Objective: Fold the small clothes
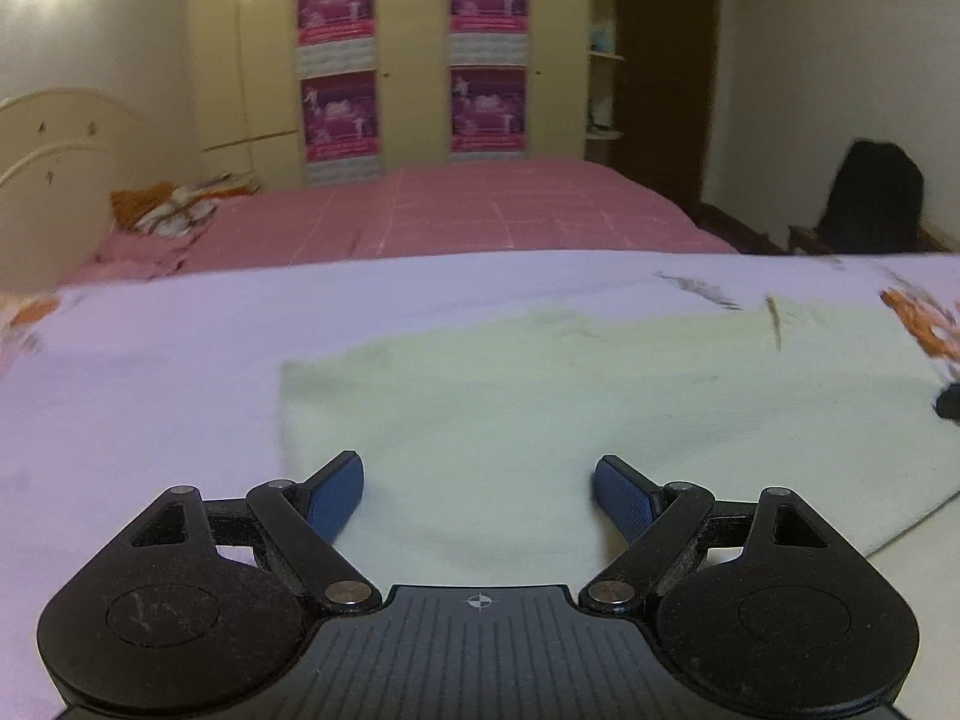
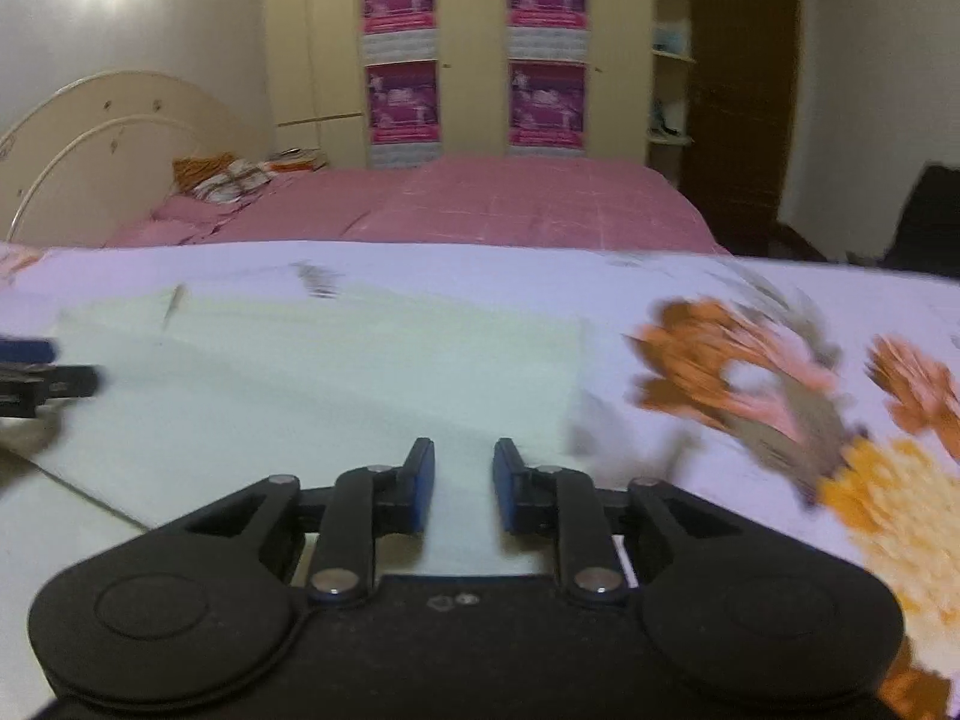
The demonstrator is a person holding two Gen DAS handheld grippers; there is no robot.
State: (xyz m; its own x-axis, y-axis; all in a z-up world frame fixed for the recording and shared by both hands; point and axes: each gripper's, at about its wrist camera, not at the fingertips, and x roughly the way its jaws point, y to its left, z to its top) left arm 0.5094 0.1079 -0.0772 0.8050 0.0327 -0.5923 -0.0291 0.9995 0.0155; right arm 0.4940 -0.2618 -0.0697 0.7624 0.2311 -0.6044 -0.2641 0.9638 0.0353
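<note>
A pale green cloth (image 1: pixel 540 396) lies flat on a white floral sheet (image 1: pixel 150 372). My left gripper (image 1: pixel 479 483) is wide open over the cloth's near left part, nothing between its blue pads. In the right wrist view the same cloth (image 2: pixel 336 372) spreads to the left and centre. My right gripper (image 2: pixel 463 477) is partly open over the cloth's near edge, pads apart with nothing between them. The left gripper's tip (image 2: pixel 36 372) shows at the left edge of the right wrist view. The right gripper's tip (image 1: pixel 948 401) shows at the right edge of the left wrist view.
The sheet has orange and yellow flower prints (image 2: pixel 738 372) to the right of the cloth. Behind it is a bed with a pink cover (image 1: pixel 480 210), a cream headboard (image 1: pixel 54 144) and a wardrobe with posters (image 1: pixel 414 60). A dark chair (image 1: pixel 870 198) stands at the right.
</note>
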